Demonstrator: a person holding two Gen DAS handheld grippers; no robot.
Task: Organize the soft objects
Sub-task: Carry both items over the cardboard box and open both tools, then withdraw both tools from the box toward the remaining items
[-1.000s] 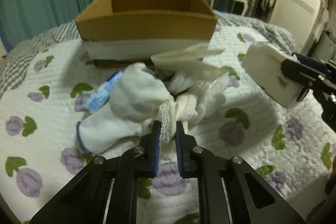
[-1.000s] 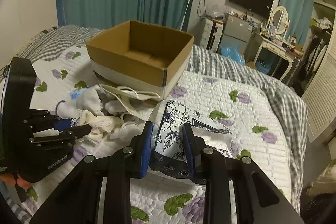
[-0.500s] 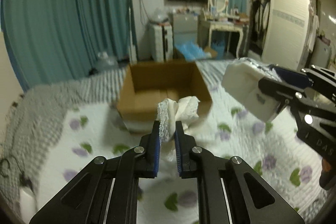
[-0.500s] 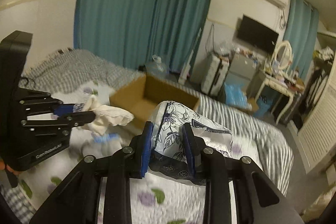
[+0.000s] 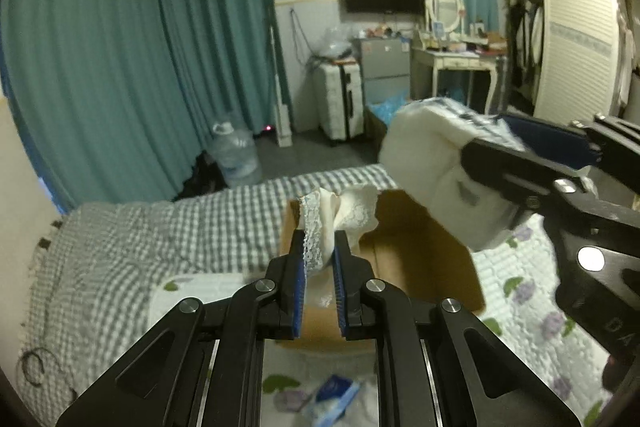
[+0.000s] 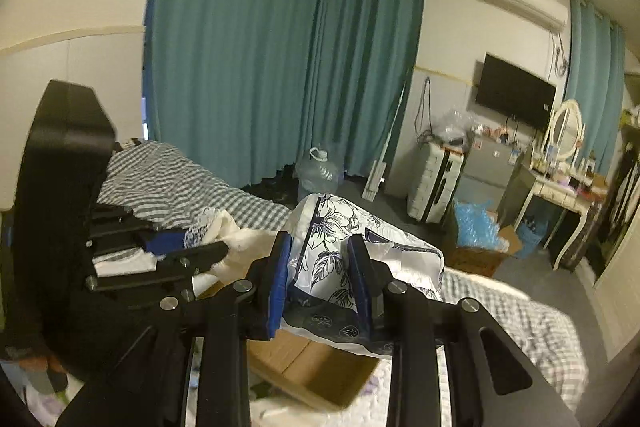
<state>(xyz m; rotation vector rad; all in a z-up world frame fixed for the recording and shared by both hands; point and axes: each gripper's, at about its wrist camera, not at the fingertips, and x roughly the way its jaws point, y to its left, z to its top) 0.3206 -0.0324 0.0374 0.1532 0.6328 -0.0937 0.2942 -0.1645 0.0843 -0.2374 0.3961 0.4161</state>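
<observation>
My left gripper [image 5: 318, 239] is shut on a white lace-trimmed cloth [image 5: 344, 215] and holds it in the air over the open cardboard box [image 5: 420, 259]. My right gripper [image 6: 320, 247] is shut on a soft white packet with a dark floral print [image 6: 356, 239], held above the same box [image 6: 312, 375]. In the left wrist view the right gripper [image 5: 532, 163] with its white packet [image 5: 436, 171] is at the right, close beside the cloth. In the right wrist view the left gripper [image 6: 200, 247] with the cloth [image 6: 236, 239] is at the left.
The box stands on a bed with a floral quilt [image 5: 532, 287] and a grey checked blanket [image 5: 160, 239]. A blue-and-white packet [image 5: 334, 397] lies on the quilt below my left gripper. Beyond the bed are teal curtains [image 5: 120, 67], a water jug [image 5: 236, 155], a suitcase [image 5: 344, 103] and a dresser [image 5: 456, 67].
Both grippers have risen and moved forward over the box, carrying the cloth and the packet. The views have tilted up, so the room shows more and the box sits lower and closer.
</observation>
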